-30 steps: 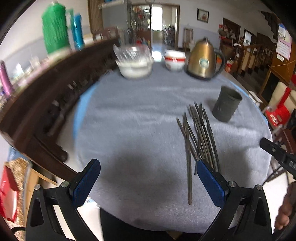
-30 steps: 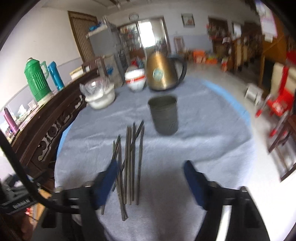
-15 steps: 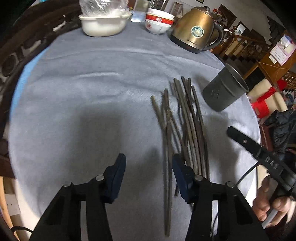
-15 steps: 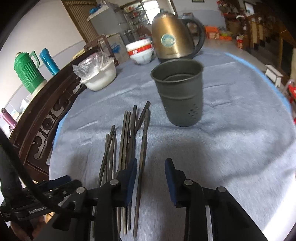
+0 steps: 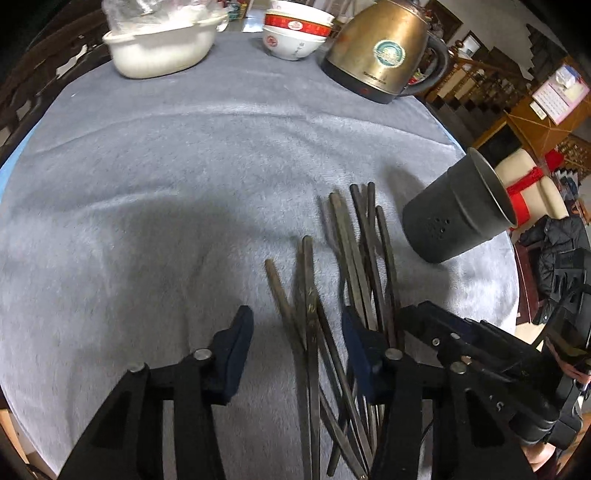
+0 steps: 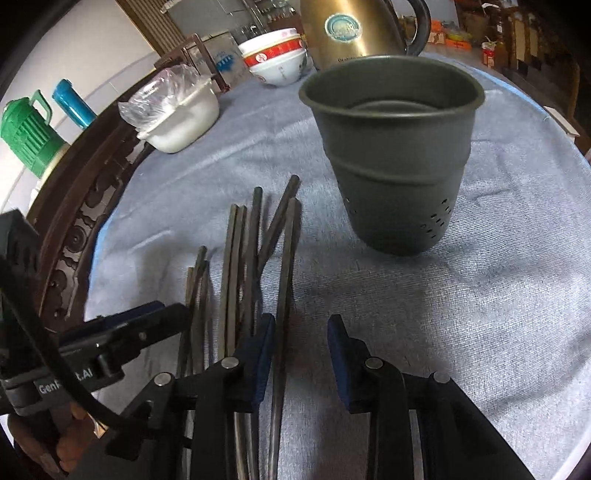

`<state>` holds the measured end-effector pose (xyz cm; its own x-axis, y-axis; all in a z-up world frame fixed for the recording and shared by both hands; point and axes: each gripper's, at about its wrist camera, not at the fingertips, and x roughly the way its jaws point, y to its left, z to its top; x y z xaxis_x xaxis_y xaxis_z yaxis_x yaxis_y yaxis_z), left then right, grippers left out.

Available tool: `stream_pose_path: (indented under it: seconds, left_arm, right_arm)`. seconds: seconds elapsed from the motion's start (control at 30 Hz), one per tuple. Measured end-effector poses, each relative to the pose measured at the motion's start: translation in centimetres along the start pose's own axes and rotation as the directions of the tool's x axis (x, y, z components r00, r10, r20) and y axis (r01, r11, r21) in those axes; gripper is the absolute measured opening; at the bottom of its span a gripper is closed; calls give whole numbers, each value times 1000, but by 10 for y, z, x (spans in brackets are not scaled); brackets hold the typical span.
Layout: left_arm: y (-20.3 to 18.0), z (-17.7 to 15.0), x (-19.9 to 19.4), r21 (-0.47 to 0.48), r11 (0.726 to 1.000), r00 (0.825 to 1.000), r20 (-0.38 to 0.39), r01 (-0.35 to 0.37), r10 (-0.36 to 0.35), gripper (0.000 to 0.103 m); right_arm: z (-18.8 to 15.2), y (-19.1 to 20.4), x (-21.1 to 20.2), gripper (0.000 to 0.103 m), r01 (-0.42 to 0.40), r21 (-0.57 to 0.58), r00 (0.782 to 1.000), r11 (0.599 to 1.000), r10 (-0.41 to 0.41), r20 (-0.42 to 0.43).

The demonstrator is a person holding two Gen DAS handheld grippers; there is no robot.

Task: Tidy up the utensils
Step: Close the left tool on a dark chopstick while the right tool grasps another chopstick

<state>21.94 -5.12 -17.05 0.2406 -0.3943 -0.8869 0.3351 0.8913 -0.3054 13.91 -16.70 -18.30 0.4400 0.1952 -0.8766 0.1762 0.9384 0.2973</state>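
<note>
Change, left gripper (image 5: 295,345): has dropped low over the grey towelling cloth (image 5: 184,177) and narrowed from a wide spread a second ago; blue pads apart, nothing between them gripped.
Change, right gripper (image 6: 301,349): has come in close alongside the left one and narrowed likewise; pads apart, not clamped.
Meaning for task: judged as the end of the approach; both tools are lined up for a first pick, no utensil lifted yet, so the sorting is barely begun.
Item, loose bundle of dark slender chopsticks (image 5: 354,258): lying flat on the cloth, fanned and crossing one another, tips toward the cup.
Chopsticks relative to left fingers: two or three sticks run through the gap; the rest pass under or beside the inner pad.
Chopsticks relative to right fingers: one outermost stick (image 6: 284,266) runs into the gap just beside the left-hand pad (image 6: 264,350); the others lie outside it.
Item, dark grey perforated metal cup (image 6: 395,147): upright, appears empty, beyond the stick tips, near but apart.
Background stock: brass-coloured electric kettle (image 5: 380,51), red-banded white bowls (image 5: 293,31), white plastic-covered dish (image 5: 162,46), well apart at the far edge.
</note>
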Motion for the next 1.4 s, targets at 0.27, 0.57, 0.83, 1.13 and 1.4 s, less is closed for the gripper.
stream_pose_path:
  seconds: [0.27,0.57,0.83,1.13,1.4]
  left_arm:
    - [7,8,17,1,1000,999,-40,32,-31,17]
    - [16,4,10,30,998,998,-40,54,-53,10]
    - [30,3,1,17,999,999,-29,39,-39,10]
    - [39,10,1,-1,1000,1000,-27,1,-1,42]
    - [48,21,11,-55,998,999,-24,35,-36,8]
  right_arm:
    - [3,9,3,17,-3,-25,1000,1000,3,-28]
    - [-16,-7,-9,12,54,-34,996,998,-56,-73]
    - [-9,-4,-9,14,90,-53,992,995,-94,-83]
    - [16,8,10,16,145,-114,987,983,-152,-57]
    - [30,13,19,9,142,-101,989,985,-146,-27]
